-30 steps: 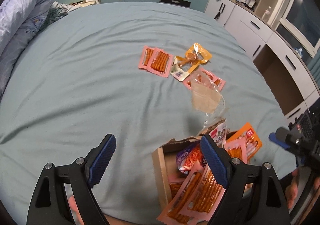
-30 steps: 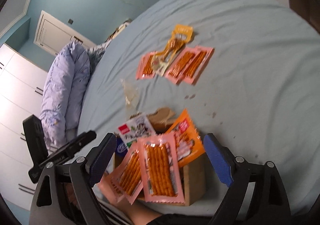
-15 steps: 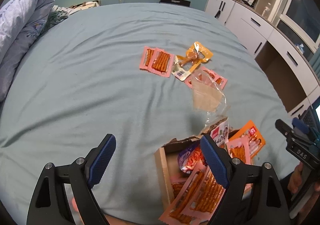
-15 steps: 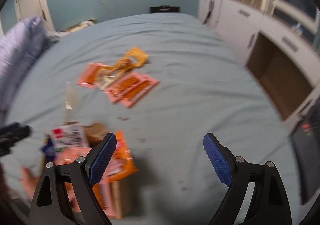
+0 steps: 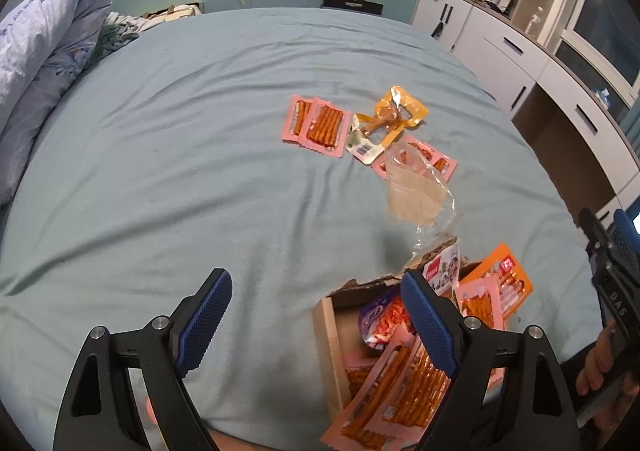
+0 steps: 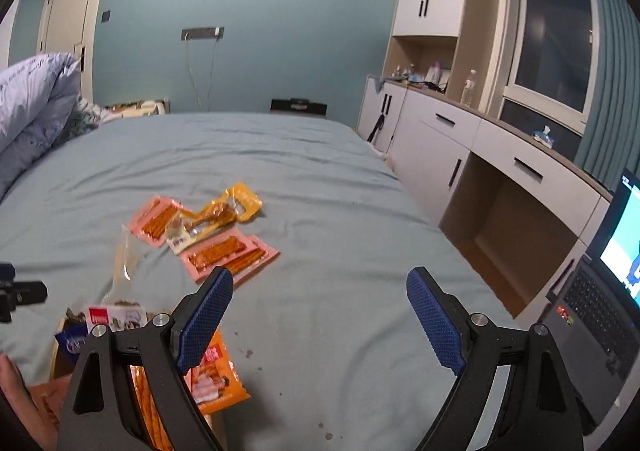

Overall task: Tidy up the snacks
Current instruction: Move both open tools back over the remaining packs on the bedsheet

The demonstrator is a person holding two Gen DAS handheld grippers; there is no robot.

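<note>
- Both claws, the left gripper and right gripper, are wide open and hold nothing.
- Just beside the left one sits a cardboard box stuffed with snack packs.
- More packs lie farther out on the bed.

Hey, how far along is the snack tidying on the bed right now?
Partly done. Several packets already stand in the cardboard box, including pink stick-snack packs and an orange pack. Nothing is in hand: the left tool and right tool are both open and empty. Left on the sheet: two pink packs, a yellow packet and a clear bag.
</note>
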